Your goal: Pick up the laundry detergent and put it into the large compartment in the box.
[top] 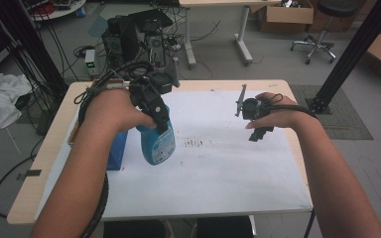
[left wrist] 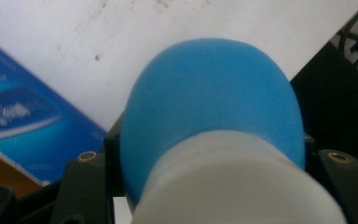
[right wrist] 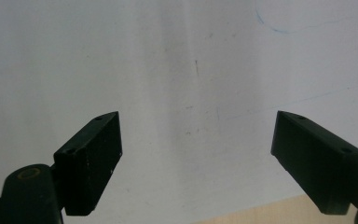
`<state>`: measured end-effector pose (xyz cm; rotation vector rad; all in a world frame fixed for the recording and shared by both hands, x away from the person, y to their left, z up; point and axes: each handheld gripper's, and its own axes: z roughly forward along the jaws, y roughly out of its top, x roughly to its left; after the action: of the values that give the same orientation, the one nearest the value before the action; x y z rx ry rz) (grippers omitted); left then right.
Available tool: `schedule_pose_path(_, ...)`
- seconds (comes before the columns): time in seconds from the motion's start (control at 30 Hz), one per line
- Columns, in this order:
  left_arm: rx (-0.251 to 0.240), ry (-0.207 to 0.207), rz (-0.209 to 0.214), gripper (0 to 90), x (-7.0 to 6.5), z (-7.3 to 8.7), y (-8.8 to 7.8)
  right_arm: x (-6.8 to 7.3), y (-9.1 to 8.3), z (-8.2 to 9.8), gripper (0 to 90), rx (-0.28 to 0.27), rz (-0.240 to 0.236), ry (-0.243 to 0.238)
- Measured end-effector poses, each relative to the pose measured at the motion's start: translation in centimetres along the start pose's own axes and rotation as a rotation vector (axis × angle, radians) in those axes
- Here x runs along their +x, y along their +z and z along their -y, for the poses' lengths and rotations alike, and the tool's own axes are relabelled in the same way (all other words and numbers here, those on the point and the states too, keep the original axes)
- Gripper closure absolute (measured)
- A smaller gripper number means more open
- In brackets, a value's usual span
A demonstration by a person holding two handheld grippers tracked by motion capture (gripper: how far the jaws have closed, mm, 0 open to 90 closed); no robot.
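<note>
Our left tool (top: 155, 111) is clamped on the blue spray bottle (top: 157, 144); at its 3 o'clock our right tool (top: 259, 133) stands apart over the white worktop (top: 238, 168)

The translucent blue plastic spray bottle (top: 156, 144) carried a pale label with small dark print and, seen in the left gripper view, a white collar below its rounded blue body. Both tools, left (top: 151, 106) and right (top: 258, 126), were black, their jaws matte black with small brass-coloured screw holes. The flat blue cardboard box (top: 116, 151) bore lighter blue and white lettering. A white sheet (top: 228, 168), flecked with dark marks, covered the pale wood table (top: 30, 193).
</note>
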<state>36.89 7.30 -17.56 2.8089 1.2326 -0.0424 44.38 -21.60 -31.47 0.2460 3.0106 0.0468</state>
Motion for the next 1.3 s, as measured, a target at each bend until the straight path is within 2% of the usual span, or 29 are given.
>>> schedule_pose_path(0.07, 0.009, -0.046, -0.01, 40.2, 0.3, -0.2, -0.6, 0.0, 0.0, -0.1, 16.3, 0.001, 0.001, 0.004)
schedule_pose_path(0.27, 0.012, -0.126, -0.047, 40.1, 1.4, -0.2, -2.3, 0.1, 0.0, -0.3, 16.3, -0.009, 0.003, -0.004)
schedule_pose_path(0.53, 0.009, -0.209, -0.064, 40.1, 3.1, 0.3, -5.0, 0.1, -0.2, -0.1, 16.3, -0.004, 0.007, -0.006)
schedule_pose_path(0.7, -0.008, -0.254, -0.07, 40.1, 4.4, 1.1, -6.7, 0.0, -0.1, -0.2, 16.3, -0.006, 0.007, -0.007)
schedule_pose_path(0.87, -0.022, -0.319, -0.092, 40.1, 5.5, 2.1, -8.2, 0.0, -0.1, -0.2, 16.2, -0.006, 0.005, -0.013)
schedule_pose_path(1.2, -0.019, -0.422, -0.118, 40.1, 8.1, 3.7, -9.6, -0.1, -0.1, -0.4, 16.2, -0.011, 0.005, -0.01)
schedule_pose_path(1.3, -0.018, -0.441, -0.129, 40.1, 8.8, 4.0, -9.9, -0.1, 0.0, -0.6, 16.3, -0.002, 0.005, -0.014)
